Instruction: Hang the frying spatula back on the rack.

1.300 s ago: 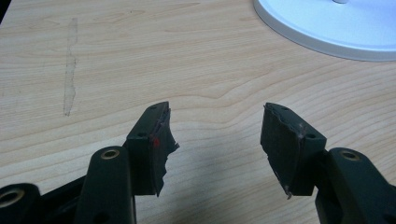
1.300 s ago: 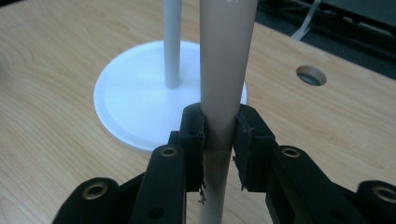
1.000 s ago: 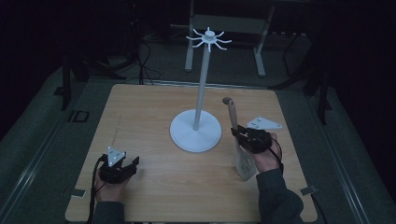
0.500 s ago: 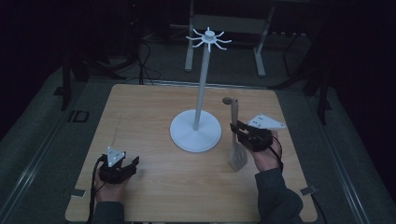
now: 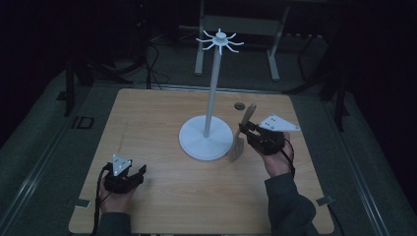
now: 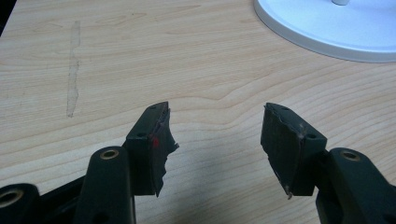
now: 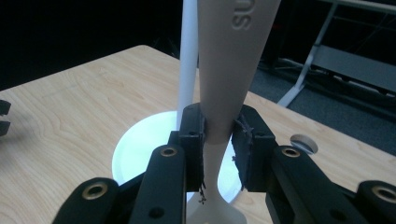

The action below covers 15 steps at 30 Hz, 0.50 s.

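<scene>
Where the right gripper sits, just beside the white stand's round base, its jaws are clenched on the narrow neck of a beige utensil, probably a spatula or spoon.

- Utensil: lifted off the wooden table, long axis near upright and tilted, handle end up, broad end down by the base rim.
- Stand: thin pole rising to a ring of hooks, up and to the left of the right gripper, well above the utensil's top end.
- Left gripper: released, jaws spread over bare wood at the near left, well apart from the stand; the right hand is much nearer.
- Hard to make out: the utensil's head is blurred in the high view and cut off in the right gripper view; whether the handle has a hanging hole cannot be told.
</scene>
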Tool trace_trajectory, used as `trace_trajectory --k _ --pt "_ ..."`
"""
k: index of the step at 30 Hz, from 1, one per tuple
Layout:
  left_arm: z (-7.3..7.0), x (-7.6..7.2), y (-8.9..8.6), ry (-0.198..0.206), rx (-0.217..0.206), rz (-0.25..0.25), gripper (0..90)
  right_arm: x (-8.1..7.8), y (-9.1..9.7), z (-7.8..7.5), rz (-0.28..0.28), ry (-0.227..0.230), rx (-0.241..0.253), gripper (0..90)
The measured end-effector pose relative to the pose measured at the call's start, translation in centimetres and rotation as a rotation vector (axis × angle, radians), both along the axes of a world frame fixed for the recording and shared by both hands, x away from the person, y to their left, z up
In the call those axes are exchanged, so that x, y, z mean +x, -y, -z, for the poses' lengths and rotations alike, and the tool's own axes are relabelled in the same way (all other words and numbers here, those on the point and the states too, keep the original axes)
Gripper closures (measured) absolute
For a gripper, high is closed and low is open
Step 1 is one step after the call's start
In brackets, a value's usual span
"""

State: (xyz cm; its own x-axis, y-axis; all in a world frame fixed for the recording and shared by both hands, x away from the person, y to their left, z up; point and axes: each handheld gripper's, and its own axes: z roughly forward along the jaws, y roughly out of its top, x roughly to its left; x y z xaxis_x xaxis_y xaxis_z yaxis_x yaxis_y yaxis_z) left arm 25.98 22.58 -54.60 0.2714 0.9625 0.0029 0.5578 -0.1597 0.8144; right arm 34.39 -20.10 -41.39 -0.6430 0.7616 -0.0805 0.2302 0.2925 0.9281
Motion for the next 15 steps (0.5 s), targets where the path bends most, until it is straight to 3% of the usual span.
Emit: trace_trajectory --k 15 --pt "0.0 0.0 0.0 0.000 0.000 -0.003 42.5 0.7 -0.4 -1.4 -0.002 0.028 0.033 74.4"
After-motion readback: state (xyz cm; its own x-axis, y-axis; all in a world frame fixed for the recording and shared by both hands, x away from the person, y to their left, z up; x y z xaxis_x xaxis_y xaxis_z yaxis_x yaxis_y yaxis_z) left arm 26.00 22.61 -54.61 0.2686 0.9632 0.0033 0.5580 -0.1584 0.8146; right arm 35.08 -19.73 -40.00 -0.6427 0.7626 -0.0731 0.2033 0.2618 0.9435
